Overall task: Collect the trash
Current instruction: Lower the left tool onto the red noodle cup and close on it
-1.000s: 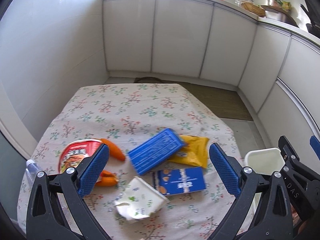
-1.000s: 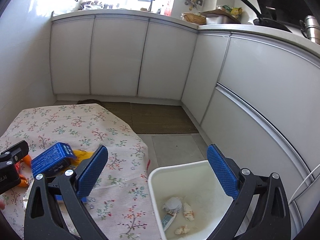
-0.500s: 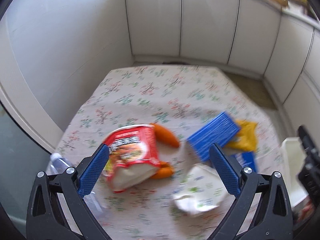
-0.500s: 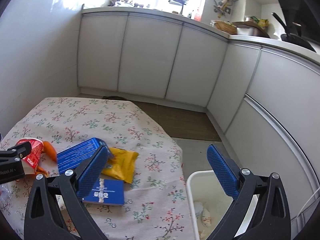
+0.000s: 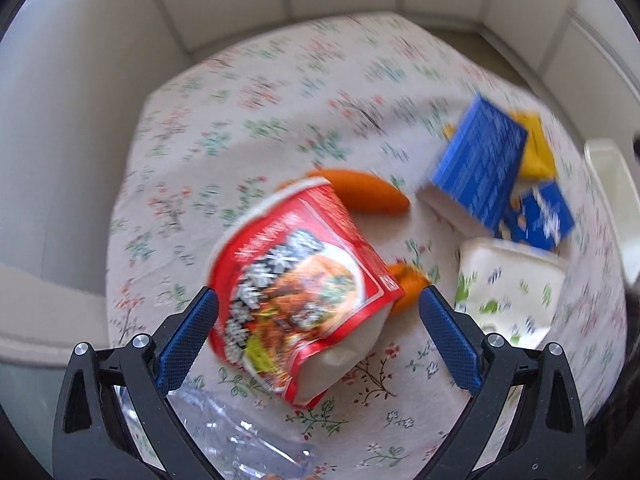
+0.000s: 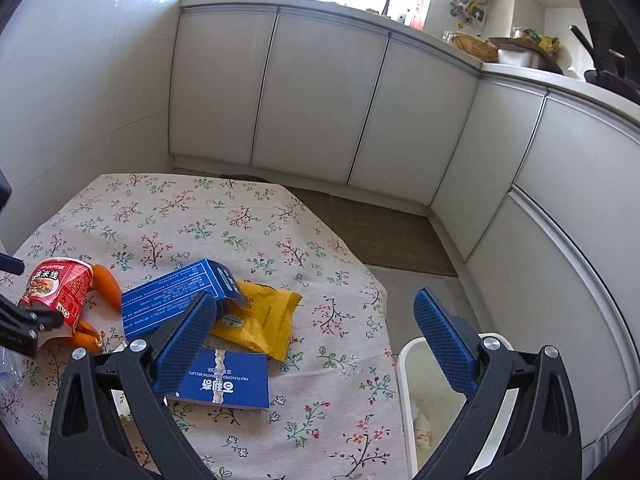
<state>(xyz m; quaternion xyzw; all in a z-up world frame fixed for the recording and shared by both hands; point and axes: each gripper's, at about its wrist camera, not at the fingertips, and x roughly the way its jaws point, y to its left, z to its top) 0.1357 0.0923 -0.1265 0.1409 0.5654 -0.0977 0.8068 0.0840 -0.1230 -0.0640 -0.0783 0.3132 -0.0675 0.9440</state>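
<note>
— Though blurred, left wrist view: left gripper (image 5: 318,312), jaws wide apart, around red noodle cup (image 5: 296,280) lying at centre frame; clear plastic bottle (image 5: 224,440) at bottom, unseen elsewhere.

— Right wrist view only: right gripper (image 6: 316,340), jaws apart, empty; white bin (image 6: 420,400) lower right; flat blue packet (image 6: 228,380) reading "MILK FLAVORED"; cup print unreadable.

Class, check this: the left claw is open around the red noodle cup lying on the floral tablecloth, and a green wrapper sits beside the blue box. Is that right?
One detail is wrong: the wrapper beside the blue box is yellow, not green, as the right wrist view shows. The rest stands: the left claw is open around the red noodle cup lying on the floral tablecloth.
</note>
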